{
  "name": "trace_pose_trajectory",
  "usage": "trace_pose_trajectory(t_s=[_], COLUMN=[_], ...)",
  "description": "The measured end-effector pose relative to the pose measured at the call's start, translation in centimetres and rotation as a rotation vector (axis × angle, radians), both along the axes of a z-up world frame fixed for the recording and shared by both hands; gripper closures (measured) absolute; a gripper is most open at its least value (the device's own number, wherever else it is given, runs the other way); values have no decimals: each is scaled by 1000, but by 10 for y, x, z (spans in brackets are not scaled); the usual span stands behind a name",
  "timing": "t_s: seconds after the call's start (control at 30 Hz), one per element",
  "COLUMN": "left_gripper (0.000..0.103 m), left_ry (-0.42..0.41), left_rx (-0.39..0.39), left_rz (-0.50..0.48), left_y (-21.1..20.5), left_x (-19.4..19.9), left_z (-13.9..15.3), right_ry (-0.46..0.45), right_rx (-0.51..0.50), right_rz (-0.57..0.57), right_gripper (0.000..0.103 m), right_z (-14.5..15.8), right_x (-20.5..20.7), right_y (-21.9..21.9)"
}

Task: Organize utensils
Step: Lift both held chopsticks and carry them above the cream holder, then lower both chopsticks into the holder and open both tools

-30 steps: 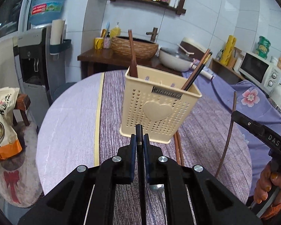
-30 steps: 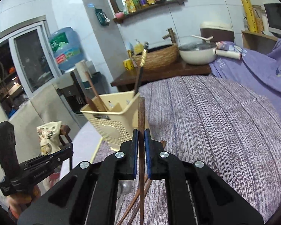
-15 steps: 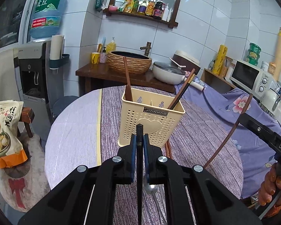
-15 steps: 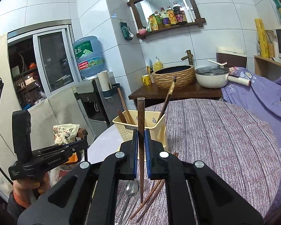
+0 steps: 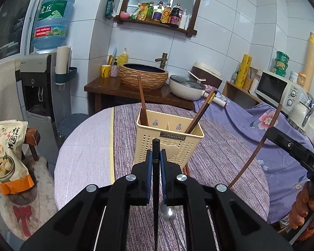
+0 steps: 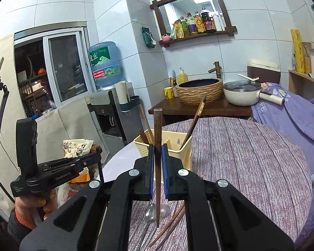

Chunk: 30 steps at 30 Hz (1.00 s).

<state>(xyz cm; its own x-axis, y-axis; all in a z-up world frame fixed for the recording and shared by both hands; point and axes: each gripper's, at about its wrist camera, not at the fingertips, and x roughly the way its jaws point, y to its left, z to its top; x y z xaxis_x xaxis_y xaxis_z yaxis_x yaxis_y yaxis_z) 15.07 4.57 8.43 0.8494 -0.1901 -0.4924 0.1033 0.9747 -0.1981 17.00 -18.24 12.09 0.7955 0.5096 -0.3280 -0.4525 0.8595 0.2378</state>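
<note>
A cream slotted utensil holder point(image 5: 169, 144) point(image 6: 178, 152) stands on the round table. A wooden handle point(image 5: 142, 100) rises from its left slot and chopsticks point(image 5: 201, 113) lean out of its right slot. My left gripper point(image 5: 156, 155) is shut on a dark chopstick point(image 5: 156, 146) held upright just in front of the holder. My right gripper point(image 6: 157, 163) is shut on a brown chopstick point(image 6: 158, 129), also upright, near the holder's right side. Metal spoons point(image 6: 150, 211) and loose brown chopsticks point(image 6: 171, 228) lie on the cloth under both grippers.
The purple striped tablecloth point(image 5: 219, 156) covers the table. Behind it stand a dark counter with a woven basin point(image 5: 144, 77) and a white pan point(image 5: 188, 85). A water dispenser point(image 5: 37, 87) and a snack bag point(image 5: 8, 154) are left; a microwave point(image 5: 278, 87) is right.
Both grippers have risen with their chopsticks still clamped. The holder now sits lower and farther off in both views. The right chopstick has swung more upright.
</note>
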Motion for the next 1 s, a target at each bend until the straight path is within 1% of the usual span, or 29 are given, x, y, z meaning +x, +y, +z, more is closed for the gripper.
trace_pose_trajectory(t_s=[0.3, 0.43, 0.63, 0.73, 0.8, 0.87, 1.0], left_gripper=[96, 96, 96, 96, 96, 96, 96], left_ry=[-13, -30, -69, -93, -117, -127, -148], left_rx=[8, 16, 21, 37, 48, 41, 1], left_rz=[-11, -1, 9, 13, 19, 17, 4], left_y=[4, 7, 9, 7, 4, 3, 0], left_x=[10, 15, 27, 32, 38, 44, 58], left_z=[21, 34, 64, 79, 94, 106, 138], right_ry=[-35, -57, -83, -94, -117, -124, -138], right_rx=[-37, -50, -61, -63, -77, -80, -70], right_rz=[30, 36, 32, 30, 11, -3, -37], right_gripper=[95, 95, 95, 95, 95, 95, 95], right_z=[24, 38, 65, 81, 94, 104, 124], right_x=[2, 4, 15, 24, 31, 39, 58], right_y=[14, 19, 27, 30, 31, 33, 35])
